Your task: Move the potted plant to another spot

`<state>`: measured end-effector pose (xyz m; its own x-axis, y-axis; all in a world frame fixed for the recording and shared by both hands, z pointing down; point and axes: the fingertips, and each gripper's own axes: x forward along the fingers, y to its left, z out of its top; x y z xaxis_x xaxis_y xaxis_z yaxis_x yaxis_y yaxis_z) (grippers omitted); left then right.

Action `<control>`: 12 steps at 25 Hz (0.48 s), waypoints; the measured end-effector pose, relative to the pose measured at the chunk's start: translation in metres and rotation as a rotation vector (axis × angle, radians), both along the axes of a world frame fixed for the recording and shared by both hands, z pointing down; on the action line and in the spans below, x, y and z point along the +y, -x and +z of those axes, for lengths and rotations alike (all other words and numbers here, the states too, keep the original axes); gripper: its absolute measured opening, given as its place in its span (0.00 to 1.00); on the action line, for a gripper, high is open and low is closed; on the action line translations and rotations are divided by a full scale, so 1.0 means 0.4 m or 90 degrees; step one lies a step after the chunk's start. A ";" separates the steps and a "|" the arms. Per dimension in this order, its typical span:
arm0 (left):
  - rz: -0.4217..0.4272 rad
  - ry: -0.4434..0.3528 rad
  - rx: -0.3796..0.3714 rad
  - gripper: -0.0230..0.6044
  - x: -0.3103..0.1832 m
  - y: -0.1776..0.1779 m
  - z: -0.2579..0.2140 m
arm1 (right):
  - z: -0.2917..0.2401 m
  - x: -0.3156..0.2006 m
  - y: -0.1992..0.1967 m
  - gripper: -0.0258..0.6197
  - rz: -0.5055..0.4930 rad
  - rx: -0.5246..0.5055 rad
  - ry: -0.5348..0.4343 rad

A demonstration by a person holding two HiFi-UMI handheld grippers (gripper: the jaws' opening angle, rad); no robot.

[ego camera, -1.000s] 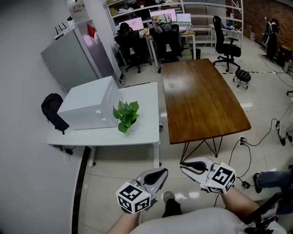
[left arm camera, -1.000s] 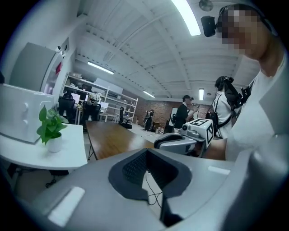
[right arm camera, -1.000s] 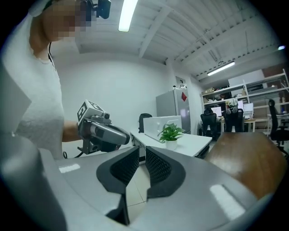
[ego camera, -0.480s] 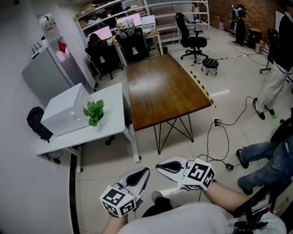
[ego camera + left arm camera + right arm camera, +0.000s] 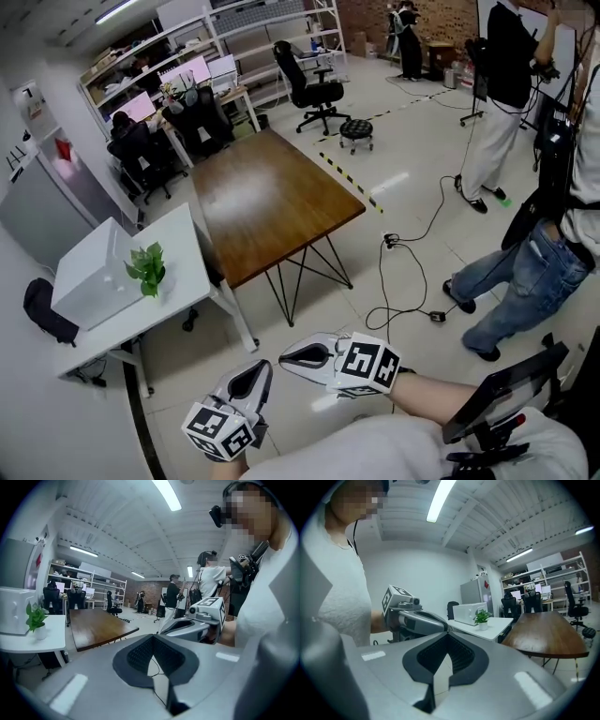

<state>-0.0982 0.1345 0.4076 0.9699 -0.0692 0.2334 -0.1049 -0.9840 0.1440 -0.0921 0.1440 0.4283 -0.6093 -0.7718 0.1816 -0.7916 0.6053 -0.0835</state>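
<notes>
The potted plant (image 5: 147,270), a small leafy green plant in a white pot, stands on the white table (image 5: 192,281) at the left, beside a white box (image 5: 86,284). It also shows small in the left gripper view (image 5: 36,619) and the right gripper view (image 5: 482,618). Both grippers hang close to my body, far from the plant, over the tiled floor. My left gripper (image 5: 263,369) is shut with nothing in it (image 5: 152,637). My right gripper (image 5: 288,354) is shut and empty too (image 5: 447,634). Their tips point toward each other.
A long wooden table (image 5: 267,197) on thin black legs stands between me and the far desks. People stand at the right (image 5: 525,272). A black cable (image 5: 405,281) trails over the floor. Office chairs (image 5: 309,84) and a grey fridge (image 5: 37,216) are farther off.
The head view has swung right: the white table with the plant slid left and farther off, and people came into view at the right. Both grippers stayed together low by my body.
</notes>
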 end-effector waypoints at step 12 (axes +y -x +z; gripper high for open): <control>0.003 0.009 0.019 0.03 -0.003 0.245 -0.010 | -0.013 0.008 0.202 0.04 0.054 0.024 0.012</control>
<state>-0.1962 0.1334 0.4035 0.9767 -0.0610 0.2057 -0.0953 -0.9823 0.1610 -0.1730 0.1474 0.4229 -0.5345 -0.8165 0.2183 -0.8427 0.5345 -0.0644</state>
